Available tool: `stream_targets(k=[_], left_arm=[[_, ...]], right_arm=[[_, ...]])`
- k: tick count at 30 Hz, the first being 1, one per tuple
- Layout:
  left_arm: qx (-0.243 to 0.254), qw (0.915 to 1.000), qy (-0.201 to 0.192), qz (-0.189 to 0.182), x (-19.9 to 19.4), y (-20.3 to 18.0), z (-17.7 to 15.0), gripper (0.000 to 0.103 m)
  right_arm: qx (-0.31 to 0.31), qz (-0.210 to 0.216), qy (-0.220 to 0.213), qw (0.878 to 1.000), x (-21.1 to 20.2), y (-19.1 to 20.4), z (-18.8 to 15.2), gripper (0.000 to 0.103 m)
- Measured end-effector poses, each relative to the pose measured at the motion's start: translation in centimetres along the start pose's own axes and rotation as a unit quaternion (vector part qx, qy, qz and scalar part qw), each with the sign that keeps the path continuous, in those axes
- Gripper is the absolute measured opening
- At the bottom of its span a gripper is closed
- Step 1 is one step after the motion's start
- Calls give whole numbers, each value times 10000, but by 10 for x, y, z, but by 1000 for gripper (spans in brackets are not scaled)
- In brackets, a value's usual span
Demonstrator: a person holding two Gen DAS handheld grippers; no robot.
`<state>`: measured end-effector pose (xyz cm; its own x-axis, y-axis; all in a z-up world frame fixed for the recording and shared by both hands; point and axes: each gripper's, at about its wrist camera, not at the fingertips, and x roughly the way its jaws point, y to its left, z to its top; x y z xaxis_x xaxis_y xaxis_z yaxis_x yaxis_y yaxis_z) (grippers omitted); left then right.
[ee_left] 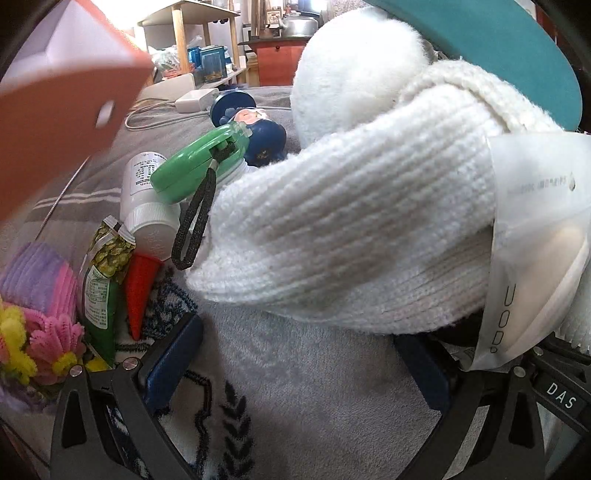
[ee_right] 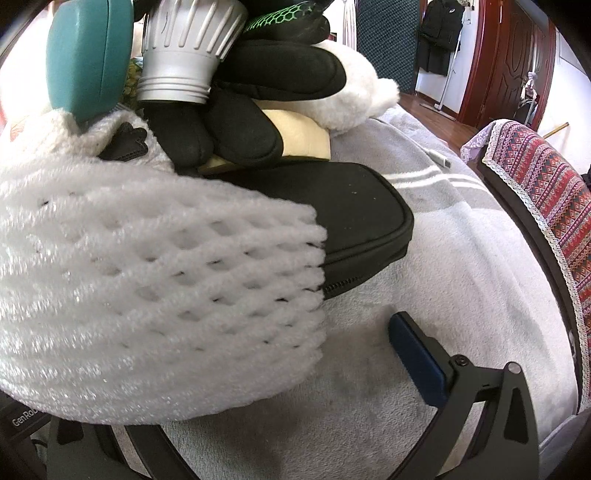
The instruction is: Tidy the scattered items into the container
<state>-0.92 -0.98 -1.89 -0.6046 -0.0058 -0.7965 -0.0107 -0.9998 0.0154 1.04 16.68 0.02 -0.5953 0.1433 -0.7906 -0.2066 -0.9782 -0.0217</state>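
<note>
Both our claws stand wide and hold nothing: left gripper (ee_left: 295, 369) below the white knit sock (ee_left: 351, 236), right gripper (ee_right: 236, 373) beside the foam net sleeve (ee_right: 147, 280). We judge we are choosing an item; next, closing on the sock, which lies on the blanket (ee_left: 314, 387), long axis running lower-left to upper-right.

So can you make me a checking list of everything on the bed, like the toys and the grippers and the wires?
Surface: grey fleece blanket with white stripes.
Job's things: white knit hat, foam net sleeve, black zip pouch, green case, white bottle.
Clutter: pipe-cleaner flowers, blue doll.
Grippers: left gripper open, right gripper appears open; both empty.
Cables: white charger with cord.
Surroundings: wooden shelf, red door.
</note>
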Motion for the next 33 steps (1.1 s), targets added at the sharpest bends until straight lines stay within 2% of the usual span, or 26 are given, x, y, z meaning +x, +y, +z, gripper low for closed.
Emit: stream_targets(k=[6, 9, 33], left_arm=[[-2, 10000, 1, -5, 0, -1, 0, 103], [5, 10000, 3, -1, -7, -19, -7, 103], [0, 10000, 9, -20, -5, -18, 5, 103]], right_arm=[[1, -2, 2, 10000, 0, 0, 0, 103], [1, -4, 4, 10000, 0, 0, 0, 103], [13, -4, 2, 10000, -1, 1, 0, 103]])
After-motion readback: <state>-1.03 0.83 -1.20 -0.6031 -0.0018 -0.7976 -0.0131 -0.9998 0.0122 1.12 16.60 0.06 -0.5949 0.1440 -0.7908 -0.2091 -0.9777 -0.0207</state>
